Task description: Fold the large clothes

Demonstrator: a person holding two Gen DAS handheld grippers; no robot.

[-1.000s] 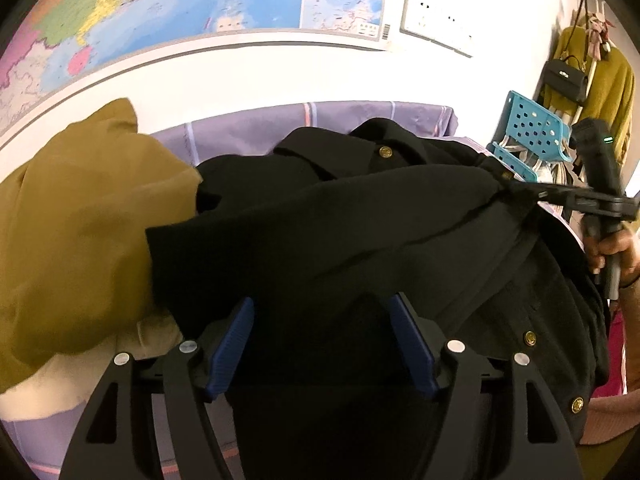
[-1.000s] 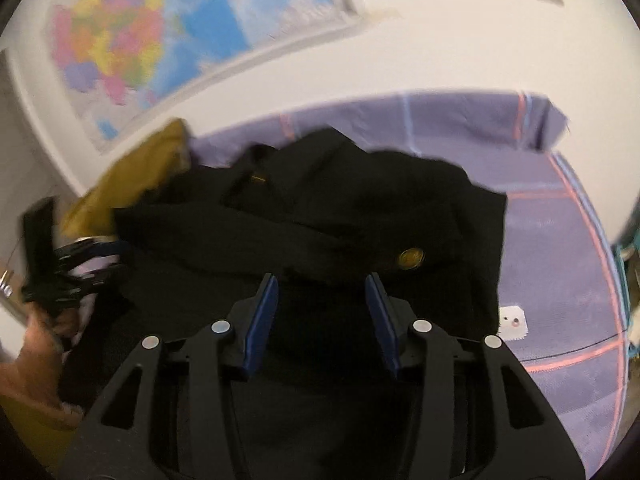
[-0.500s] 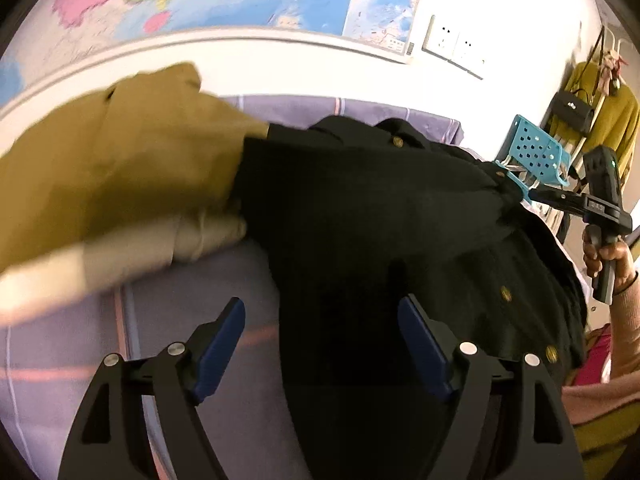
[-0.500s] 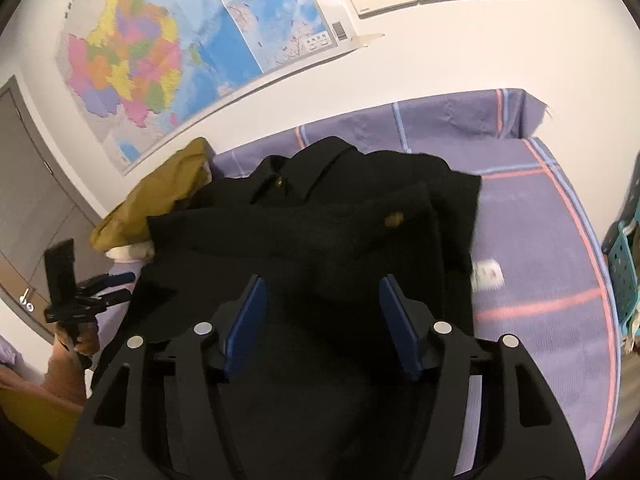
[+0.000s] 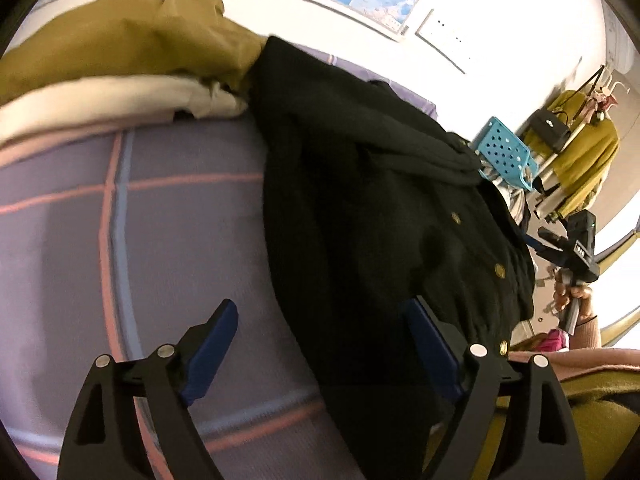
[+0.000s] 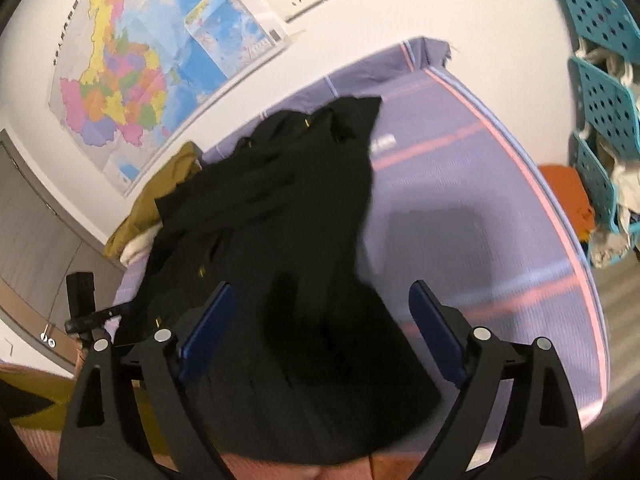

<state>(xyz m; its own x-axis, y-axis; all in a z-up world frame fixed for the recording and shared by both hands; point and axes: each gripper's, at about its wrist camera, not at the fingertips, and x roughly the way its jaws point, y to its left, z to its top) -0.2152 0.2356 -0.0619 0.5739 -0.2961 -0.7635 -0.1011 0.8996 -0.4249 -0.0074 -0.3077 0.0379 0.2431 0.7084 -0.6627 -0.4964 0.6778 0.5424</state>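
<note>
Lying rumpled across the purple striped bed is the black coat — gold buttons showing, its near hem at the bed's front edge; the mustard garment sits heaped beside it; the left gripper and right gripper both hang above — fingers spread apart, gripping nothing.
</note>
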